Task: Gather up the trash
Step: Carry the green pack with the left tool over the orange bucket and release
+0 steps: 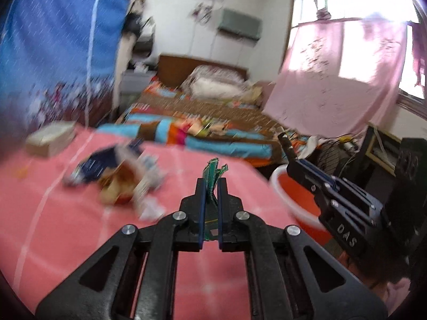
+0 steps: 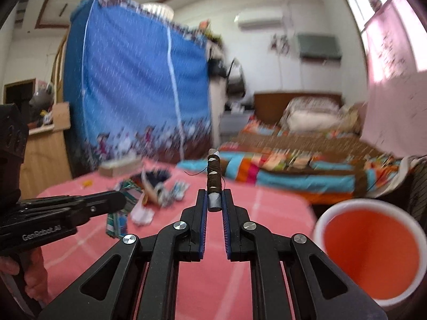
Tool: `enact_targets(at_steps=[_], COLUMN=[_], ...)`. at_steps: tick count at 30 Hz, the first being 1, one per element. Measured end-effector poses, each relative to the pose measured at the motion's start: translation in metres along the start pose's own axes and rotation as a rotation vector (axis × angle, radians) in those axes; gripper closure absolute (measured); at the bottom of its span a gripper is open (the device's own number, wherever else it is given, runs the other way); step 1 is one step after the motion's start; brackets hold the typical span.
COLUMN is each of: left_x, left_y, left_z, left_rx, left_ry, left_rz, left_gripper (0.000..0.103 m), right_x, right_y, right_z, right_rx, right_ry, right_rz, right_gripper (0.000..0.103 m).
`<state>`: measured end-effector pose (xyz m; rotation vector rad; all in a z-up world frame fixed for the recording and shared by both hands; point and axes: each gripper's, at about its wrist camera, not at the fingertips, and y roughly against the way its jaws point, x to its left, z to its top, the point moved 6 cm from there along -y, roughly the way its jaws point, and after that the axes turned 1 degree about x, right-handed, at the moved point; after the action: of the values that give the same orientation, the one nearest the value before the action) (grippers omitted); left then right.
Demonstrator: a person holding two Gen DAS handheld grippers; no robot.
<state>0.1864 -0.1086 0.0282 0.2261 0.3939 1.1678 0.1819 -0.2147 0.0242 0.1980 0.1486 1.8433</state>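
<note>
My left gripper (image 1: pixel 212 184) is shut on a green wrapper (image 1: pixel 214 172) and holds it above the pink tablecloth (image 1: pixel 53 226). My right gripper (image 2: pixel 214 196) is shut on a thread spool (image 2: pixel 213 178) wound with dark thread, standing upright between the pads. A pile of trash (image 1: pixel 120 176) lies on the table, left of the left gripper; it also shows in the right wrist view (image 2: pixel 149 189). A red bin (image 2: pixel 368 250) with a white rim stands off the table's right edge, right of the right gripper; it also shows in the left wrist view (image 1: pixel 296 194).
A cardboard box (image 1: pixel 50 141) sits at the table's far left. A bed with a striped cover (image 1: pixel 202 122) lies beyond the table. A blue fabric wardrobe (image 2: pixel 133 88) stands at the back left. Pink curtains (image 1: pixel 341 74) hang at right.
</note>
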Motion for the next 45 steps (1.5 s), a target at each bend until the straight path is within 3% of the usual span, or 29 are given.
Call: enact_targets(at_steps=[7, 15, 23, 33, 45], left_x=[-0.056, -0.117, -0.151, -0.167, -0.170], left_y=[-0.004, -0.035, -0.083, -0.138, -0.165], left_z=[0.040, 0.061, 0.051, 0.022, 0.000], left_rx=[-0.176, -0.198, -0.016, 0.246, 0.401], left_ry=[-0.144, -0.238, -0.213, -0.146, -0.100], left_rz=[-0.129, -0.280, -0.369, -0.357, -0.352], left_gripper=[0.094, 0.093, 0.093, 0.093, 0.090], right_x=[-0.051, -0.116, -0.160, -0.187, -0.199], right_y=[0.033, 0.054, 0.052, 0.039, 0.034], right_z=[0.028, 0.024, 0.003, -0.026, -0.038], right_rx=[-0.174, -0.201, -0.083, 0.075, 0.146], right_ry=[-0.062, -0.173, -0.266, -0.412, -0.508], right_rz=[-0.173, -0.343, -0.447, -0.443, -0.427], right_gripper=[0.094, 0.094, 0.094, 0.094, 0.093])
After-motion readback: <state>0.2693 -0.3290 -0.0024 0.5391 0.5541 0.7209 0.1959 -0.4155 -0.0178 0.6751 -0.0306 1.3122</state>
